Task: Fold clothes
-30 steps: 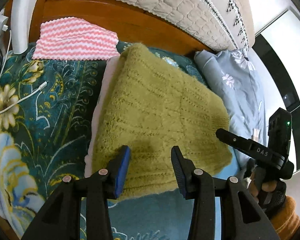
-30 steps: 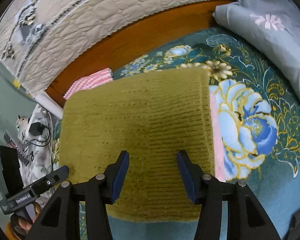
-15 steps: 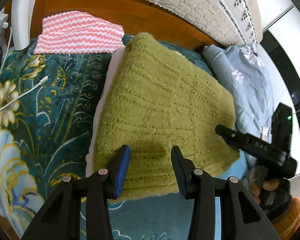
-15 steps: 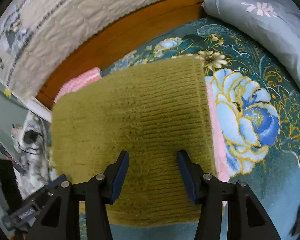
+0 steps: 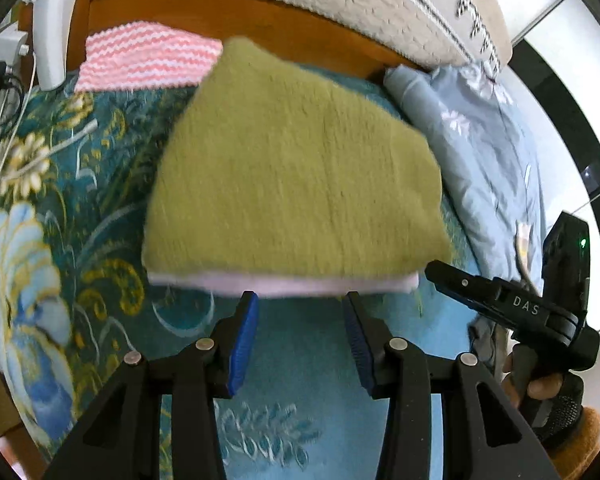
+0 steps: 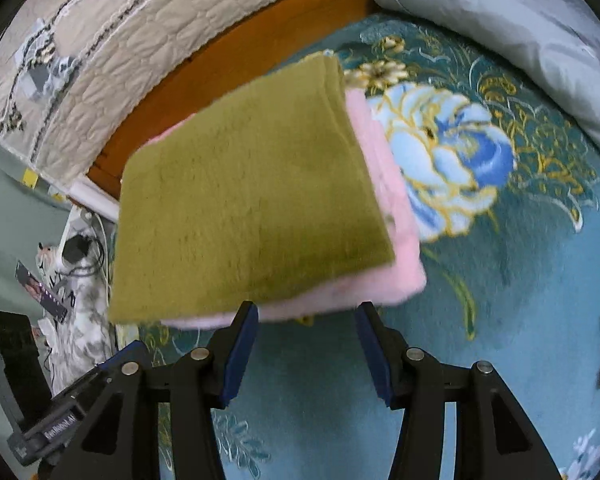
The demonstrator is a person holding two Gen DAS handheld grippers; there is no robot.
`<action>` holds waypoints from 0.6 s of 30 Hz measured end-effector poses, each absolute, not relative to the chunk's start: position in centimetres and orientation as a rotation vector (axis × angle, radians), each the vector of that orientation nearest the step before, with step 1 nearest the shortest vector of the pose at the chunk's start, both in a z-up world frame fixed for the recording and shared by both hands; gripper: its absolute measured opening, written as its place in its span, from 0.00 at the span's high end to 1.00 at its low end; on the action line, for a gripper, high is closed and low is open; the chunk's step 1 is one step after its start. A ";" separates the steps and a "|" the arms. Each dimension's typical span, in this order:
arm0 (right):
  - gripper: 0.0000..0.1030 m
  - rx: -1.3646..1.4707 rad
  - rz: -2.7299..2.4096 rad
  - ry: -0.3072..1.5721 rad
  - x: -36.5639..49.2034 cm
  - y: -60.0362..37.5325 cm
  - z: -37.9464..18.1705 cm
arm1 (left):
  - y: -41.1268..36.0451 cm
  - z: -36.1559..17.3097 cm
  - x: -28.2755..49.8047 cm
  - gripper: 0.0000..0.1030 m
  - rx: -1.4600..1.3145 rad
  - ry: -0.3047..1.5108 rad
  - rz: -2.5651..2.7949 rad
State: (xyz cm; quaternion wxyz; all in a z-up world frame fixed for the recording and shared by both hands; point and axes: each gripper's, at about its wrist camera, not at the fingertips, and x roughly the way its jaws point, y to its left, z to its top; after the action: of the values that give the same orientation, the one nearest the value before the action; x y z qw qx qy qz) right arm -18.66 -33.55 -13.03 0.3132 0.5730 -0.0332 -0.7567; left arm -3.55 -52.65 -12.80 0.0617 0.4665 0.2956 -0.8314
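We see the olive-green fuzzy knitted garment (image 5: 292,184) lying as a compact folded rectangle on top of a pale pink folded fleece garment (image 6: 396,248), the two stacked on the teal floral bedspread (image 5: 300,380) near the wooden headboard (image 5: 260,20). Our left gripper (image 5: 298,342) hangs just short of the stack's near edge with its blue-padded jaws spread and nothing between them; our right gripper (image 6: 306,352) stands likewise released, jaws parted before the pink edge, grasping nothing. The green piece already lies folded, so we judge that this scene fits either a fold just set down or a stack about to be tidied or carried off; the blurred frames do not settle which. Whichever it is, doing it well means keeping both grippers level and symmetric about the near edge, so the soft knit does not skew off the pink layer beneath. The green top overhangs on the left and leaves a pink strip bare on the right, so any squaring should nudge edges gently, since fuzzy knit drags and bunches. A pink-and-white zigzag folded cloth (image 5: 148,62) lies behind, and a grey-blue flowered pillow (image 5: 480,152) to the right.
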 end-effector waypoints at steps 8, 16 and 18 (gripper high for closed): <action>0.35 1.530 -2.027 -0.023 -16.4 -33.8 -14.0 | -49.4 -15.0 -1.1 0.47 1.396 0.884 -2.471; 0.25 1.519 -2.038 0.044 -15.5 -34.2 -14.9 | -48.3 -16.0 -0.4 0.35 1.379 0.828 -2.438; 0.24 1.514 -2.043 0.063 -15.3 -34.3 -15.2 | -48.1 -16.3 -0.4 0.35 1.379 0.817 -2.429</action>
State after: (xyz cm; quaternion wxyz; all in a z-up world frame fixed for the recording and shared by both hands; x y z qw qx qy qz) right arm -15.26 -34.28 -15.16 0.2945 0.5688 0.0238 -0.7675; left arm -0.41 -48.14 -16.26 0.1155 0.4708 0.2788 -0.8290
